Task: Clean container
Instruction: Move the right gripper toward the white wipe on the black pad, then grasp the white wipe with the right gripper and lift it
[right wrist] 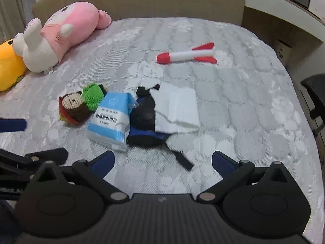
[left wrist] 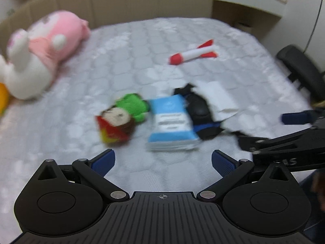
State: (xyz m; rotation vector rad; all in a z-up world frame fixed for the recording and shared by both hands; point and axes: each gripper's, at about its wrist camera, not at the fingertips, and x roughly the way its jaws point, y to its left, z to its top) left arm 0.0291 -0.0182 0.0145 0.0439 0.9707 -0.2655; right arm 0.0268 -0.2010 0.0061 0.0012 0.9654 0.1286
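Container: you cannot tell which thing here is one. At twelve o'clock of your right gripper, wide open and empty, a tissue pack touches a black-and-blue pouch under a white tissue. Your left gripper gapes empty too.

Illumination is even, diffuse indoor light; shadows are soft and faint. The left wrist view is heavily motion-blurred: the pink plush, the blue tissue pack and the bed quilting all smear. The right wrist view is sharper; the pack's barcode is visible. Both views show fisheye curvature and dark vignetting at the corners.
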